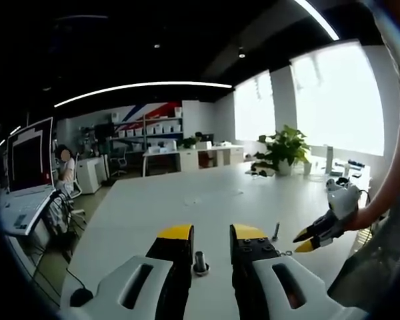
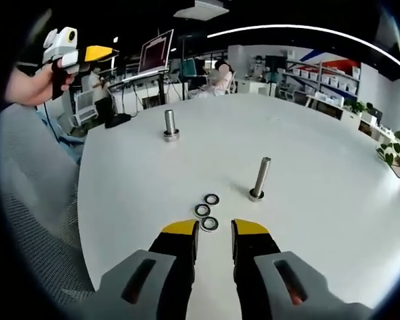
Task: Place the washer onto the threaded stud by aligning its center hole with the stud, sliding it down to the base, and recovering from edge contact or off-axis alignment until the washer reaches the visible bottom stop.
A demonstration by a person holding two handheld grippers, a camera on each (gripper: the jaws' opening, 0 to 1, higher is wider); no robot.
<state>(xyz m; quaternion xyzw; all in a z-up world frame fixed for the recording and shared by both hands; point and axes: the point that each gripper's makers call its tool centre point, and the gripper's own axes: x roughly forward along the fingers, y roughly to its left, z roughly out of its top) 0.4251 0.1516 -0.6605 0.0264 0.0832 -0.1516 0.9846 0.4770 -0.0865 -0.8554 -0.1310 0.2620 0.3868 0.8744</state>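
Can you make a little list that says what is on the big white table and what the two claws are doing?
table: white table
rings: three washers lying flat, close together, near the right claw
bolts: tall bolt standing beside the washers; short bolt farther off
left claw: left claw open, empty, short bolt between its jaws in the left gripper view
right claw: open, empty
done yet: no washer on a bolt

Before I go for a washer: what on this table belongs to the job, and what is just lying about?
Job: three washers; thin threaded stud; right tongs, open and empty.

Lying about: short stud near the far edge; potted plant; laptop on the next desk.
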